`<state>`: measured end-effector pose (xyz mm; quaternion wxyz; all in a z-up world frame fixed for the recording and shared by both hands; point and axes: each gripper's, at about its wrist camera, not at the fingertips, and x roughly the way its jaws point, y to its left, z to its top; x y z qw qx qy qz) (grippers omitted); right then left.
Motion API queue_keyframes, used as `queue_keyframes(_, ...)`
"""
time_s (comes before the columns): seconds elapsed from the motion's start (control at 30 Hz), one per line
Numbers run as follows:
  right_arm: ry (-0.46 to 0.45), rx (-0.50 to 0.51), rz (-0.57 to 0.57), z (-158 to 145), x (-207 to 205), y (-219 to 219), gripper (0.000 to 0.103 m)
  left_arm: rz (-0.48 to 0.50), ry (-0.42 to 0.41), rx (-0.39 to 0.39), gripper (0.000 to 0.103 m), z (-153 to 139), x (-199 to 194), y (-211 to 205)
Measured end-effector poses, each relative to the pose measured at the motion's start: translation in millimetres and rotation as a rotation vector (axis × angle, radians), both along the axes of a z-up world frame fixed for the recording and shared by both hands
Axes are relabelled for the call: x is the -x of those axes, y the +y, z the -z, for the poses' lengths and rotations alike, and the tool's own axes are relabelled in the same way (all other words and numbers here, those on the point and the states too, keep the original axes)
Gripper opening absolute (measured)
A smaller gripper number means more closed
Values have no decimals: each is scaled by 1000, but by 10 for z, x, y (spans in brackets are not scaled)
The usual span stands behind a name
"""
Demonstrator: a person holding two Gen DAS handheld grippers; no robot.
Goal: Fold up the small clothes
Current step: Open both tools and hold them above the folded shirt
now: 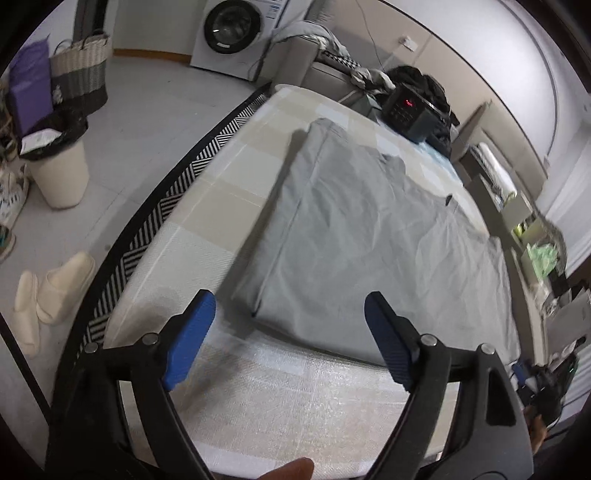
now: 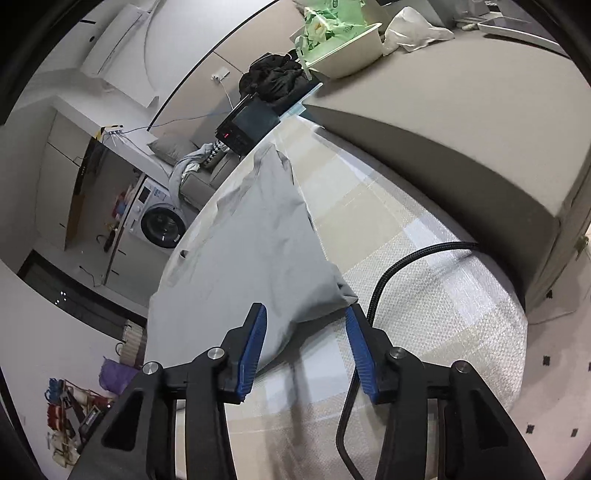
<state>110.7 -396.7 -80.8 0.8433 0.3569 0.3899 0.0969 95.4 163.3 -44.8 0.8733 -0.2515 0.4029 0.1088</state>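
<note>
Laundry-room clutter rings the scene: a washing machine (image 1: 231, 33) against the far wall, a woven basket (image 1: 82, 66) and a lined bin (image 1: 59, 166) on the pale floor, a pair of cream slippers (image 1: 48, 299) beside a chevron-edged rug. Filling the middle is the bench (image 1: 295, 398), covered in a pale checked, textured cloth, with a dark box showing a red display (image 1: 406, 110) at its far end.

On that surface lies the grey garment (image 1: 369, 236), spread flat with one long side turned in along a straight crease, so it reads as a rough rectangle. At least one fold looks done. It remains large, though, so cross folds to bring it down to a compact packet appear to be left, and its surface keeps shallow wrinkles.

A black braided cable (image 2: 373, 295) snakes over the bench by the cloth's near right corner.

Both tools hover off the fabric. The left gripper (image 1: 290, 325) has its jaws spread wide with nothing between them, just short of the near hem. The right gripper (image 2: 304, 332) has its jaws parted to a middling gap, also holding nothing, with the bunched near corner just ahead of the blue pads (image 2: 255, 343).
</note>
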Motion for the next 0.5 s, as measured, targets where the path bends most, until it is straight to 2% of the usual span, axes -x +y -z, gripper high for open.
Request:
queue_keyframes(0.1, -18, 76, 3, -96, 11, 44, 45, 20, 7, -11, 81, 24, -80, -82)
queue_keyframes(0.2, 4, 124, 10, -167, 1, -3, 45, 26, 2, 7, 81, 59, -179, -136)
queue_keyframes(0.3, -4, 224, 33, -366, 142, -92, 45, 36, -23, 7, 81, 28, -200, -180)
queue_keyframes(0.4, -1, 366, 68, -518, 323, -137, 53, 53, -40, -8, 82, -2, -209, -233)
queue_keyframes(0.5, 1, 401, 34, -517, 405, -163, 54, 68, -45, 8, 82, 20, -219, -258)
